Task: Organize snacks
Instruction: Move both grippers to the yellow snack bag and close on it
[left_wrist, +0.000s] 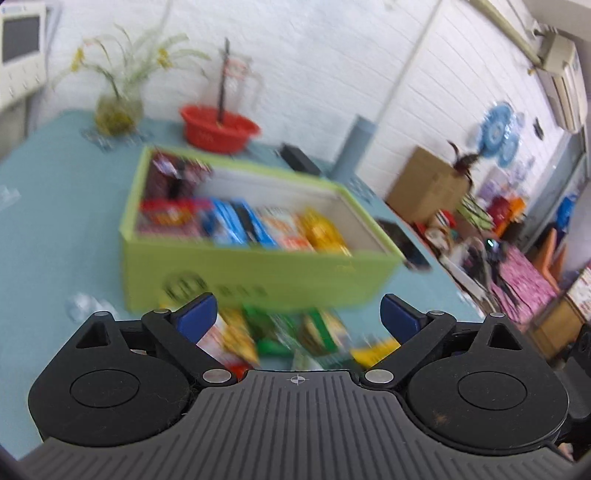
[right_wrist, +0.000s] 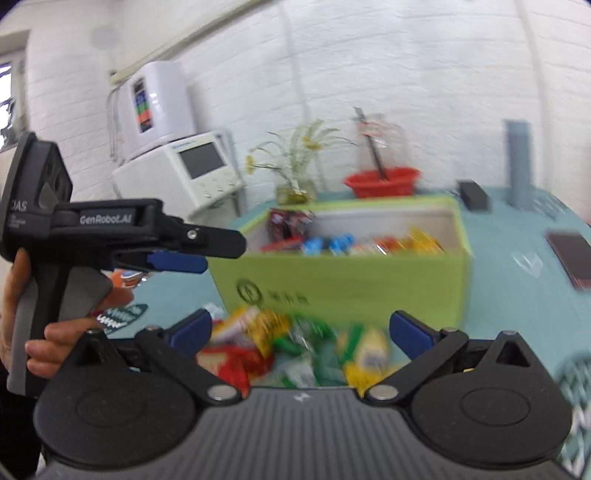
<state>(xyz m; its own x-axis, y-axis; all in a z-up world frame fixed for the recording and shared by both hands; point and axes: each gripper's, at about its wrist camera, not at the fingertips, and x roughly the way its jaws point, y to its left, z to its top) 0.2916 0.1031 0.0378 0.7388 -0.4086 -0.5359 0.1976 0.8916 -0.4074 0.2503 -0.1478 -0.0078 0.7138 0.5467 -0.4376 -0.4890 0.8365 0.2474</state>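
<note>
Both my grippers spread wide over loose snacks, green box just beyond.

The green box (left_wrist: 258, 273) sits on the blue table (left_wrist: 48, 229), packets lined up inside. Before it lies the snack pile (right_wrist: 295, 350), below my empty left gripper (left_wrist: 299, 317) and right gripper (right_wrist: 301, 328). Only the right view shows a hand (right_wrist: 55, 332) holding the left gripper.

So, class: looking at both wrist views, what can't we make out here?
- Loose snack pile: left wrist view, motion-blurred and partly hidden behind the left gripper; labels unreadable.
- Packets in the green box: right wrist view, blurred; how many, unclear.
- Dark flat object: right wrist view, cut off by the frame's curved edge.
</note>
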